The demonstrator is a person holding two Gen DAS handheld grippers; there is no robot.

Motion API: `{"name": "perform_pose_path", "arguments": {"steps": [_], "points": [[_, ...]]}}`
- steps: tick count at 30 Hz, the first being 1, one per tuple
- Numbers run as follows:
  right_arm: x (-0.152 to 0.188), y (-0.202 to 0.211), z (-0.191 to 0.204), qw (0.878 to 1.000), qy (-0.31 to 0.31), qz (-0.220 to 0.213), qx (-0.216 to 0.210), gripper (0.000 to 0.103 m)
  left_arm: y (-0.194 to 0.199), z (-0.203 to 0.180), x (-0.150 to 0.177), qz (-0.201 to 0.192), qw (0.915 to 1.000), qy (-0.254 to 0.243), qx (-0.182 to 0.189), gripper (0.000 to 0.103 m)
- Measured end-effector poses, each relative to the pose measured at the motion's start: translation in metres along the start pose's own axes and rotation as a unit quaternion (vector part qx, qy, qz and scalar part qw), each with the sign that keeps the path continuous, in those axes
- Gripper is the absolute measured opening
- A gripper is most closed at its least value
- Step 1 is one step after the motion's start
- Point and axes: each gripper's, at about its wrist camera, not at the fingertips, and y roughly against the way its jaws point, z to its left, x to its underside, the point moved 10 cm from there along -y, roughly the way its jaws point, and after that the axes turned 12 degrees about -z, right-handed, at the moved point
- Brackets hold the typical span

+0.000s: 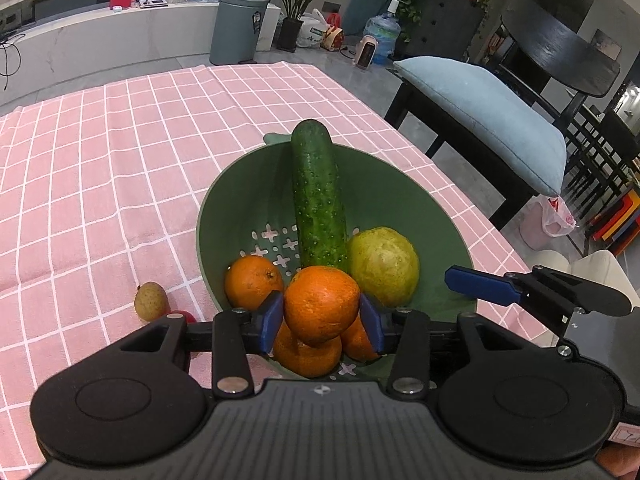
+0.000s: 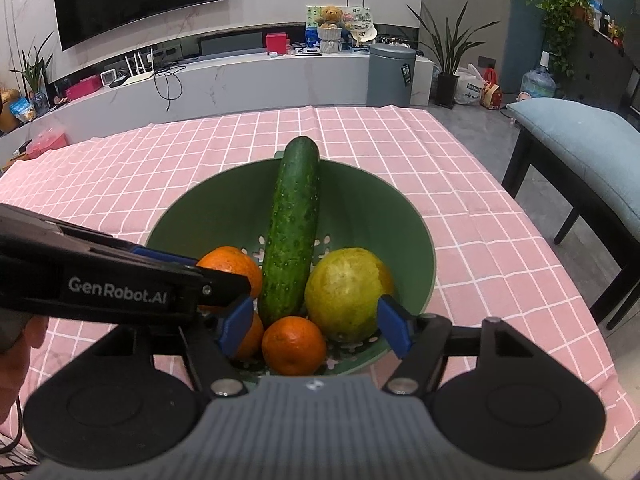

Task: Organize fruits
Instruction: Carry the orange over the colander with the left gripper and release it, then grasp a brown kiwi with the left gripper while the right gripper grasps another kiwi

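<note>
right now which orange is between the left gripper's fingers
The top orange, stacked on two others at the colander's near edge, sits between the left gripper's blue fingers. The fourth orange lies apart to its left, outside the fingers.

From the right wrist view I can read one thing clearly: "GenRobot.AI" in pale letters along the black side of the left tongs (image 2: 224,276), which reach in from the left edge. A dark tag on the grey bin (image 2: 391,76) carries print too small for me to make out. From the left wrist view I read nothing legible.
</note>
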Motion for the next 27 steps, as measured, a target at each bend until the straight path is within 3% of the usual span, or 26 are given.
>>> {"name": "perform_pose_path", "arguments": {"steps": [4, 8, 16, 21, 27], "points": [[-0.003, 0.004, -0.002, 1.0, -0.002, -0.011, 0.005, 0.076, 0.009, 0.002, -0.003, -0.013, 0.9999, -0.002, -0.008, 0.061], [-0.006, 0.007, -0.003, 1.0, -0.006, -0.017, 0.005, 0.077, 0.021, 0.001, -0.006, -0.026, 0.9997, -0.001, -0.002, 0.067], [-0.012, 0.019, 0.007, 0.999, -0.011, -0.031, -0.009, 0.08, 0.053, 0.01, -0.008, -0.038, 0.9992, -0.004, -0.008, 0.068], [-0.013, 0.027, 0.023, 0.999, -0.031, -0.026, -0.034, 0.08, 0.073, 0.029, -0.005, -0.037, 0.9991, 0.005, -0.019, 0.068], [-0.009, 0.036, 0.053, 0.996, -0.049, -0.012, -0.072, 0.066, 0.093, 0.059, 0.008, -0.029, 0.9981, -0.005, -0.054, 0.067]]}}
